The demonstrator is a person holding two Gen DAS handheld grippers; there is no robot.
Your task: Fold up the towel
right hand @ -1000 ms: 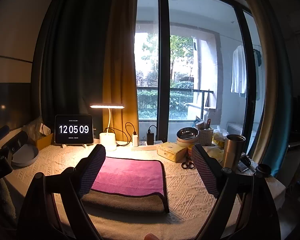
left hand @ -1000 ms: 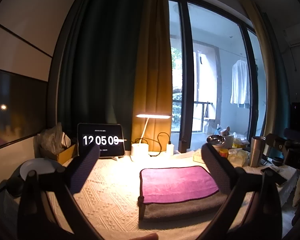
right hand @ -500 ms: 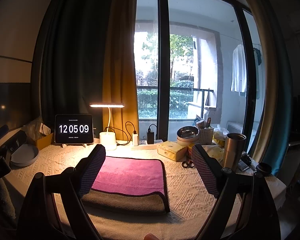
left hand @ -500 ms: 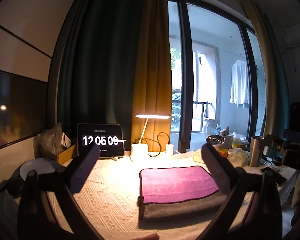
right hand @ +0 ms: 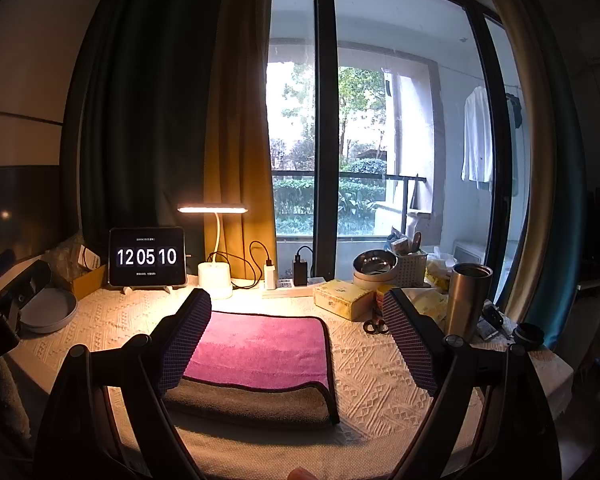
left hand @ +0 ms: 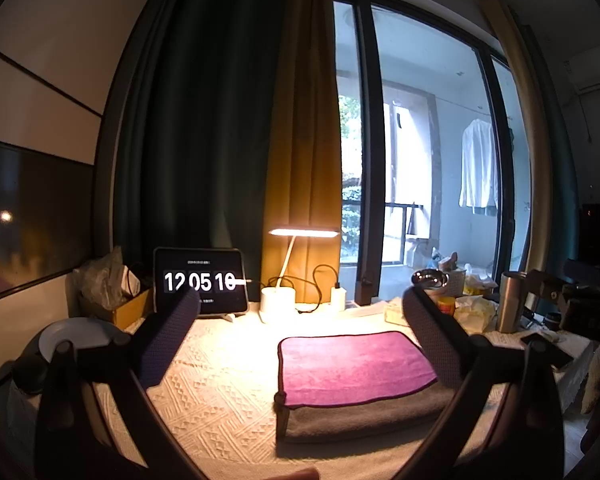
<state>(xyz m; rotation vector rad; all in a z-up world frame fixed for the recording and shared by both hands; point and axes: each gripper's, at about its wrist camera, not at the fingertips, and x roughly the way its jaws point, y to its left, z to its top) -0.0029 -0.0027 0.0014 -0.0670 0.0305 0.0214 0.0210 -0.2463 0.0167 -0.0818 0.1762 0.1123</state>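
A table (right hand: 380,380) covered with a cream patterned cloth fills the space ahead of both grippers. The folded towel (right hand: 260,354), magenta on top with a grey layer beneath, lies flat on it. In the right wrist view the towel runs from behind the left fingertip toward the middle of the gap, well short of the right fingertip. In the left wrist view the same towel (left hand: 356,364) sits in the right half of the gap, its far right corner passing behind the right fingertip.

The left gripper (left hand: 300,332) has its fingers spread wide, nothing between them, held above the cloth. The right gripper (right hand: 296,332) is likewise spread wide and holds nothing.

Beyond the left fingertip of the right gripper, a tablet clock (right hand: 147,257) reads 12 05 10, with a lit desk lamp (right hand: 215,268) just beside it, in line with the gap. Outside the left finger rests a grey dish (right hand: 48,314). Beyond the right fingertip stand a steel tumbler (right hand: 468,300), a metal bowl (right hand: 374,270), a white basket (right hand: 410,266) and a yellow tissue pack (right hand: 342,300). Scissors (right hand: 376,326) lie just left of that fingertip. A charger block (right hand: 300,270) stands past the middle of the gap.
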